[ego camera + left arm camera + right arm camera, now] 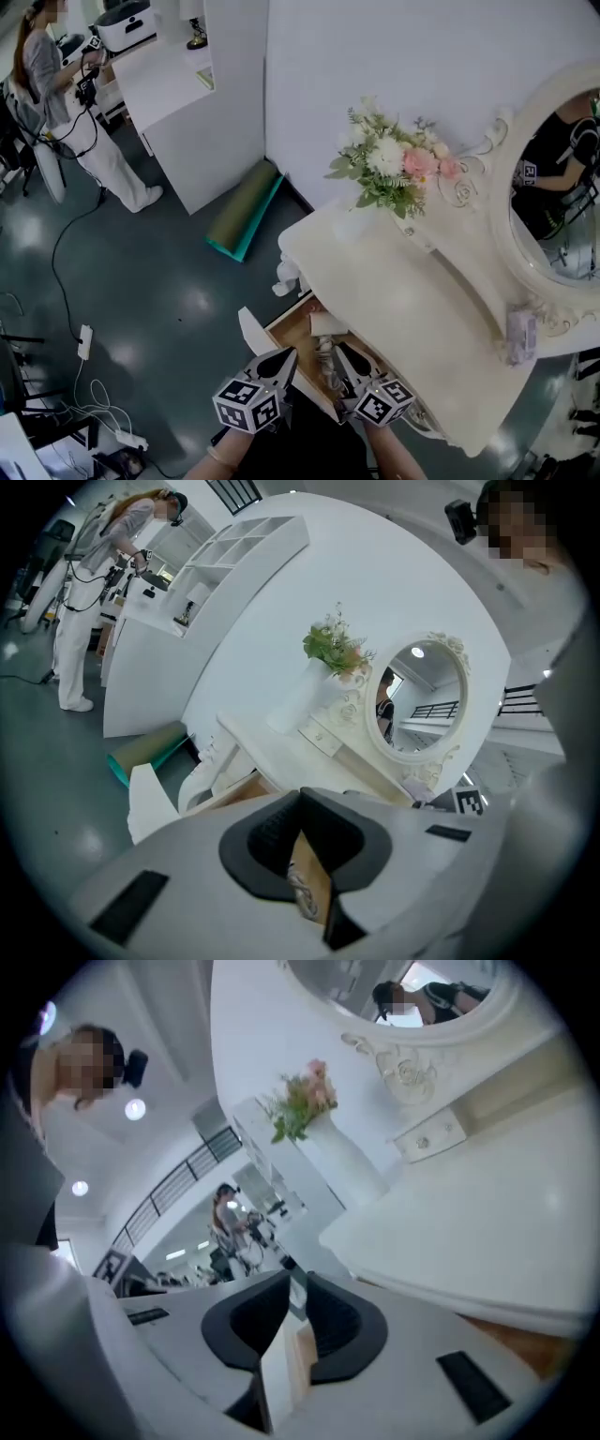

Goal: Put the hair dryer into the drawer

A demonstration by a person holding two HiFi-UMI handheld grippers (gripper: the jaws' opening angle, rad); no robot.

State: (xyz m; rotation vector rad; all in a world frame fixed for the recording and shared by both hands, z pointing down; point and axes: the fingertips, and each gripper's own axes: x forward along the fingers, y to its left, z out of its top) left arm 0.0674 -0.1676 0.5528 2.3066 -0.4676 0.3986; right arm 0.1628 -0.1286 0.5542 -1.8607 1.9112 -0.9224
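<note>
The white dressing table [422, 309] has its wood-lined drawer [292, 336] pulled open at the lower left. Inside lies a pale thing with a coiled cord [324, 347], likely the hair dryer, mostly hidden by my grippers. The same cord [302, 892] shows through the gap below the left pads. My left gripper [286, 361] hovers over the drawer's left side with its tips touching and nothing held. My right gripper [343, 354] is raised just right of it, by the table's front edge. Its jaws stand almost together with a thin gap and nothing between them.
A vase of flowers [394, 169] and an oval mirror [553, 187] stand at the back of the table, and a small pale box [521, 337] lies near its right end. On the floor are a rolled green mat [246, 208] and cables with a power strip [84, 342]. A person [56, 94] stands far left.
</note>
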